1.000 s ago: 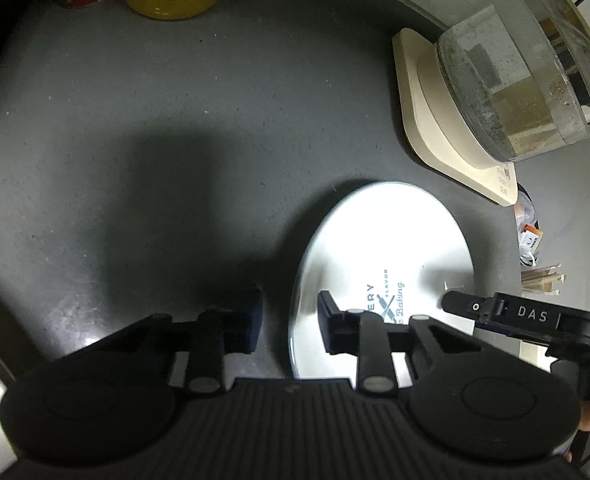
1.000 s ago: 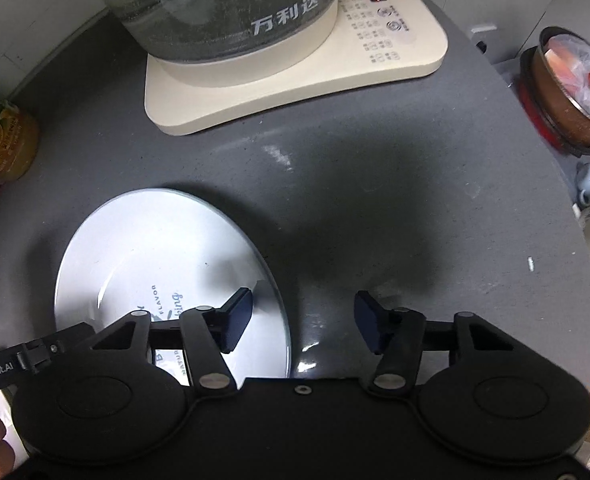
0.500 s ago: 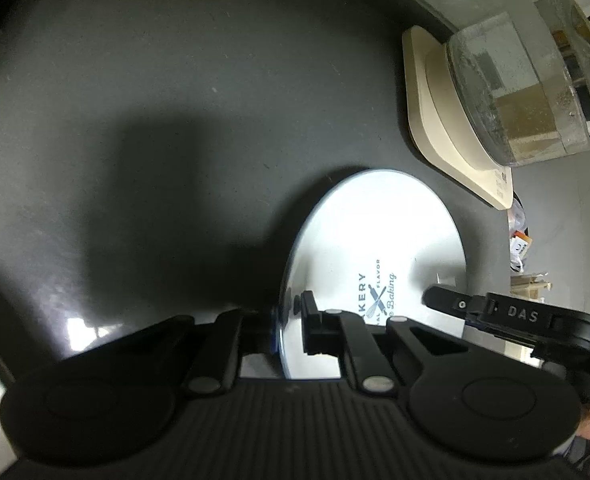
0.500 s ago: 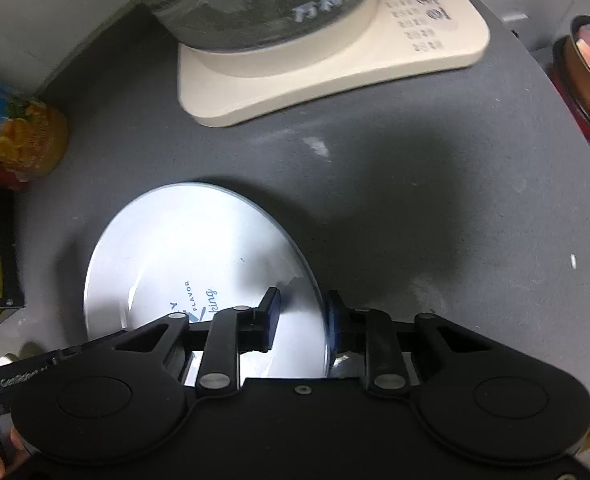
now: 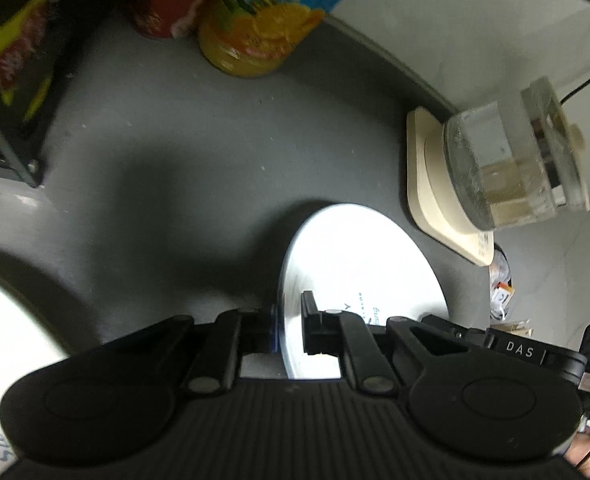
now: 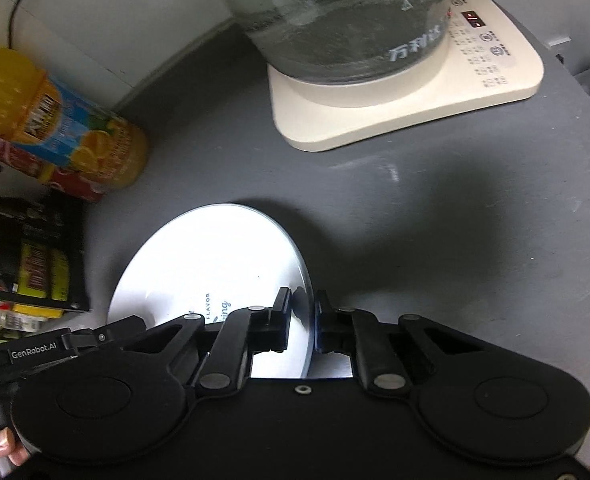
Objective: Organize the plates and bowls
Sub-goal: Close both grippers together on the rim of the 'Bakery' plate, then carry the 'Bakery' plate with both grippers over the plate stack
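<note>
Home kitchen counter.
Glass electric kettle (image 6: 335,20) on cream base, orange juice bottle (image 6: 67,128), snack packets (image 5: 11,52), grey worktop (image 6: 435,220).

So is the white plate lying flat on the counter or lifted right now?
Lifted, it seems. The white plate is pinched at opposite rims by the left claw and right claw, casting a shadow on the counter.

Glossy white plate (image 6: 223,256), matt grey countertop (image 6: 435,216), glass kettle (image 6: 335,12)

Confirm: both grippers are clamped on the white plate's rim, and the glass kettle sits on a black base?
Not quite. The glass kettle sits on a cream base, as the right wrist view shows. Left gripper and right gripper do clamp the white plate at its rim.
</note>
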Tool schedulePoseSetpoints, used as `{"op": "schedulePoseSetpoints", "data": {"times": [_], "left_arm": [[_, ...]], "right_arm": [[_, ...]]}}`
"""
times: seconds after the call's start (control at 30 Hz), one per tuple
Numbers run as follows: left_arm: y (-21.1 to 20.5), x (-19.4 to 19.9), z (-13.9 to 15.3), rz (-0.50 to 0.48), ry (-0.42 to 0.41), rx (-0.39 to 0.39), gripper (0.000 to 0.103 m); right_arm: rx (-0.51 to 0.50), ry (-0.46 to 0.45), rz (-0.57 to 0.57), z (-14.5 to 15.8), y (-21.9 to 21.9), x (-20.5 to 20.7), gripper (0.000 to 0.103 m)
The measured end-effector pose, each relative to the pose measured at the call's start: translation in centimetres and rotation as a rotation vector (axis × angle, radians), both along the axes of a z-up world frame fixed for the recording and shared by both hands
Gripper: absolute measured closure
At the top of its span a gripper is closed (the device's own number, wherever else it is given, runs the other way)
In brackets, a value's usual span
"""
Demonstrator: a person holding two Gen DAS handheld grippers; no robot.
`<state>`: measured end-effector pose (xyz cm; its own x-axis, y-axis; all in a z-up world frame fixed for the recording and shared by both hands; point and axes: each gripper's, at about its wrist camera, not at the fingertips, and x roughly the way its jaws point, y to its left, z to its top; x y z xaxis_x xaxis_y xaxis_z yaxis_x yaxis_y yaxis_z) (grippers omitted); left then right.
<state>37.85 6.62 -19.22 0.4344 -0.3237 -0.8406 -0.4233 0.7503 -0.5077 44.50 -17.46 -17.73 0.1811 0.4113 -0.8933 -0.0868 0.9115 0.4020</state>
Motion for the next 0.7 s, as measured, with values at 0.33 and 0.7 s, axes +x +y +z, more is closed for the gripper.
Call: {"op": "schedulePoseSetpoints", "data": {"times": [0.33,0.7], "left_arm": [[2.7,-3.2,2.8,0.079,-0.033,0.027,0.094],[5.3,-8.2,5.2,0.182,-0.075,0.027,0.094]], "right_arm": [[0.180,-0.016,0.008,2.3,0.9,-1.2,0.095],[0.269,-0.017,0.077,3.3,3.3,-3.1,0.096]]}}
